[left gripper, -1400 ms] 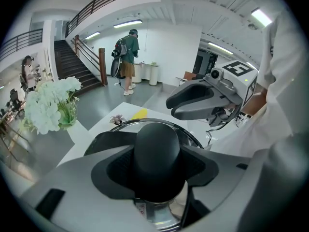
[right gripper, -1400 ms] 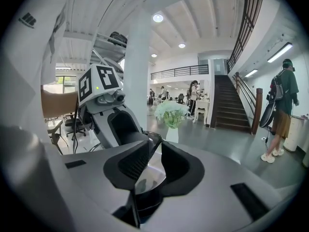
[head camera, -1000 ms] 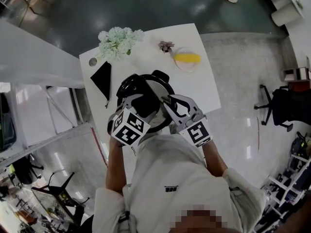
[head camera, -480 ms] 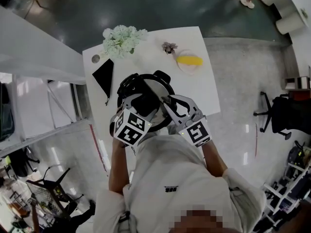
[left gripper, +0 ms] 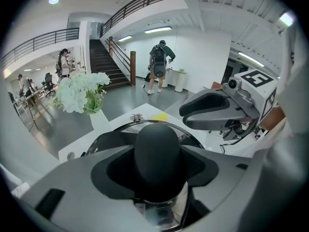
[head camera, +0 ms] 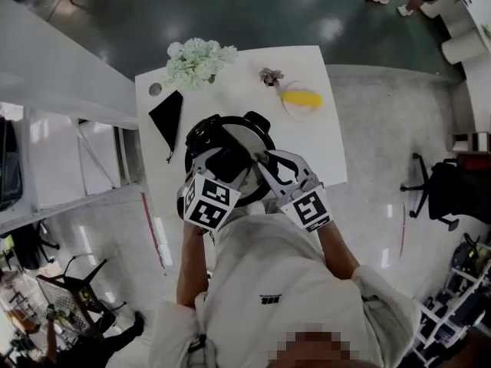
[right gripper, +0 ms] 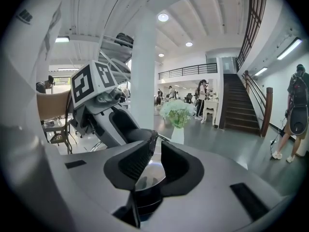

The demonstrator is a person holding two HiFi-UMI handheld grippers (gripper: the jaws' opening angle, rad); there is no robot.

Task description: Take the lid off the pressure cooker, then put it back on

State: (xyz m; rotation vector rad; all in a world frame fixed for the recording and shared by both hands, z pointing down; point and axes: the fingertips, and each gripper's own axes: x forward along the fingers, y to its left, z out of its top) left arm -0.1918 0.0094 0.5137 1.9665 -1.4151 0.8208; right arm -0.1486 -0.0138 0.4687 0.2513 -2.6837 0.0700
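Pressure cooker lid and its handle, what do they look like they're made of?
The lid looks like polished steel: its bare surface is silvery and mirrors the room's light. The handle is probably hard plastic with a matte black finish; it is smoothly rounded and shows only a dull sheen. The look alone can't rule out a rubbery coating.

- White table (head camera: 326, 140), seen from above.
- Pressure cooker (head camera: 247, 131) at 6 o'clock.
- White flowers (head camera: 198, 61) at 11, black pouch (head camera: 165, 117) at 9.
- Plate (head camera: 301, 103) holding something yellow at 1.
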